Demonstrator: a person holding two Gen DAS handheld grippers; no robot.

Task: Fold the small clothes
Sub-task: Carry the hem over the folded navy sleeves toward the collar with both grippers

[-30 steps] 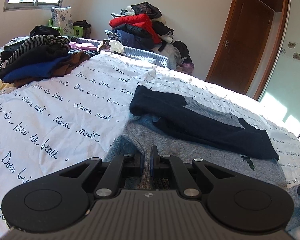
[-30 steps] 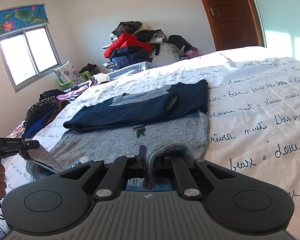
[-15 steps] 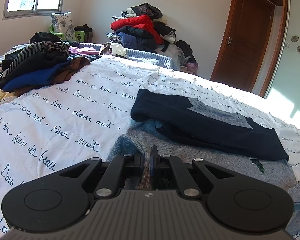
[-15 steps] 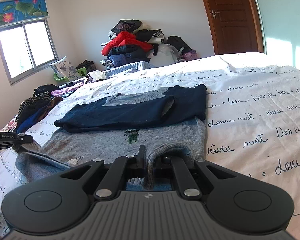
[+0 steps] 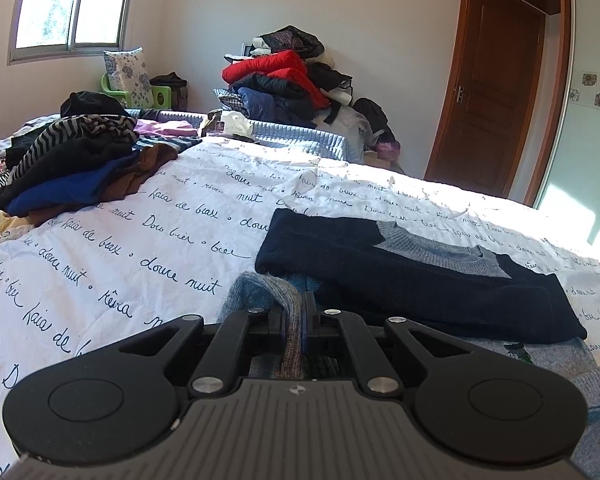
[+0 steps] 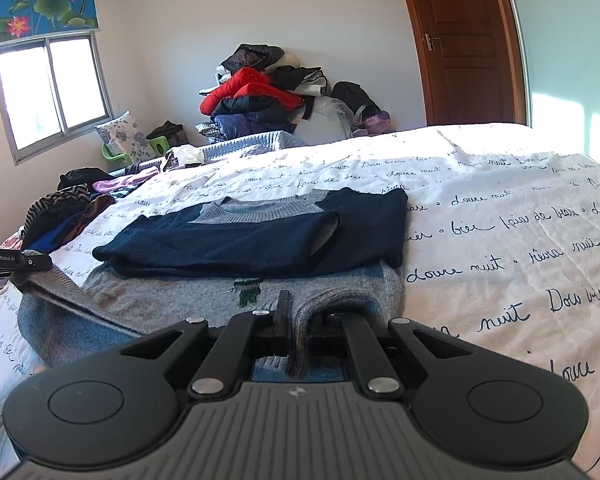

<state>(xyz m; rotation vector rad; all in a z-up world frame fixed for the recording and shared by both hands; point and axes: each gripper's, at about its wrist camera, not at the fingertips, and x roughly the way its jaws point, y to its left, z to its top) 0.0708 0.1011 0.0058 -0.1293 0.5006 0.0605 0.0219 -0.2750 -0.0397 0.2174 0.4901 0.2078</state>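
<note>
A small grey and navy sweater (image 6: 204,300) lies on the bed, its navy sleeves (image 6: 240,240) folded across the chest. My right gripper (image 6: 298,320) is shut on the sweater's near hem at the right corner. My left gripper (image 5: 298,320) is shut on the hem's other corner, with a fold of grey knit (image 5: 260,292) pinched between the jaws. In the left wrist view the sweater (image 5: 420,276) spreads to the right. The left gripper (image 6: 16,262) shows at the left edge of the right wrist view, lifting that corner off the bed.
The bed wears a white cover (image 5: 140,240) with blue script. A pile of dark clothes (image 5: 68,168) lies at the far left. A tall heap of jackets (image 5: 284,80) stands by the back wall, near a brown door (image 5: 496,92). A window (image 6: 48,92) lights the room.
Both grippers have drawn the hem a little forward toward the sleeves and lifted it slightly; the sweater now looks shorter and nearer in both views. Both grips hold.
</note>
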